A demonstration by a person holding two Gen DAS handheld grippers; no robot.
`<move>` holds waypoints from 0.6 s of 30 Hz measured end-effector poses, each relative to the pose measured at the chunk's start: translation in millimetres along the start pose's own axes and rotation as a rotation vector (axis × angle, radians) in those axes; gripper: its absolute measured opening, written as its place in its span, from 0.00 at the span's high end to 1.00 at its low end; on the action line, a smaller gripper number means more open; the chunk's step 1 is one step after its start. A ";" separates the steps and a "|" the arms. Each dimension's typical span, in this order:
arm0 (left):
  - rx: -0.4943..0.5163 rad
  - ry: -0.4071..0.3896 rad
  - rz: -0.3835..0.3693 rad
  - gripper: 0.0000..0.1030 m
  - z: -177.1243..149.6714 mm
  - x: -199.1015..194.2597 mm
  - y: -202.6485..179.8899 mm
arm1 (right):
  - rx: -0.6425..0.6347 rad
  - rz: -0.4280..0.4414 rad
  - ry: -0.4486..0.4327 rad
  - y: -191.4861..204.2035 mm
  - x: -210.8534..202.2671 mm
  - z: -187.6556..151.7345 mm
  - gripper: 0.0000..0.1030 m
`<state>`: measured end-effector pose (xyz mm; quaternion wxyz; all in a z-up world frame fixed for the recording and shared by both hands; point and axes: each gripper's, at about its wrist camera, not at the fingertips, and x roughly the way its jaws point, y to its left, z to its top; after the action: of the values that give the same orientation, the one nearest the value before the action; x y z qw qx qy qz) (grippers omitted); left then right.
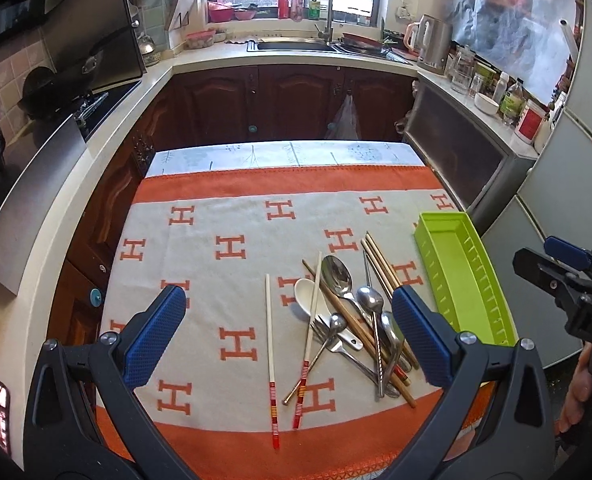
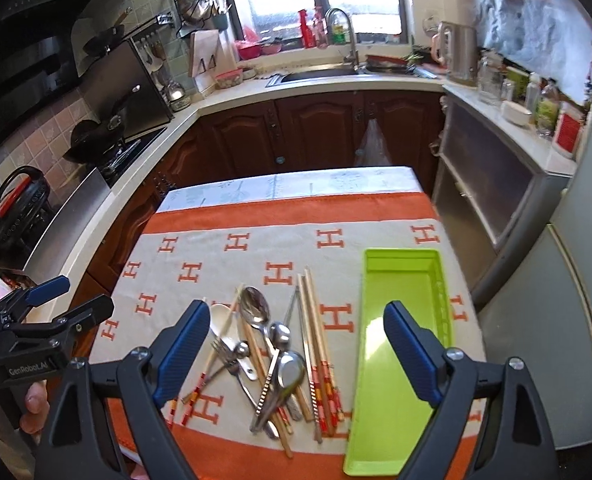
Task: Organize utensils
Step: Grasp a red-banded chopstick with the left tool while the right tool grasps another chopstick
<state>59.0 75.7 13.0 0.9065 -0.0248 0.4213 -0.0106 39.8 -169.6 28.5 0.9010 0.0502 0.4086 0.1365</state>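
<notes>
A heap of utensils lies on the H-patterned orange and grey cloth: metal spoons, a fork, a white ceramic spoon, wooden chopsticks and white chopsticks with red-striped ends. One white chopstick lies alone to the left of the heap. An empty lime-green tray sits to the right of it. My left gripper hovers open above the heap, holding nothing. My right gripper is open and empty too, over the heap and the tray.
The table stands in a U-shaped kitchen. A stove with a black pan is on the left, a sink at the back, a kettle and bottles on the right counter. A grey fridge is close beside the tray.
</notes>
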 end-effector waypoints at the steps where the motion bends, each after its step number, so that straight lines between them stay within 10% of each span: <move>1: -0.001 0.005 -0.008 0.01 3.1 0.7 4.5 | -0.002 0.016 0.014 2.9 6.0 2.8 0.18; 18: -0.044 0.312 -0.016 0.20 -60.2 141.2 48.6 | 0.041 0.226 0.375 52.5 143.7 -48.1 0.55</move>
<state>103.9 116.4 -136.2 0.8291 -0.0462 0.5570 -0.0121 83.4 -79.1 -96.5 0.7872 0.0878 0.5633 0.2352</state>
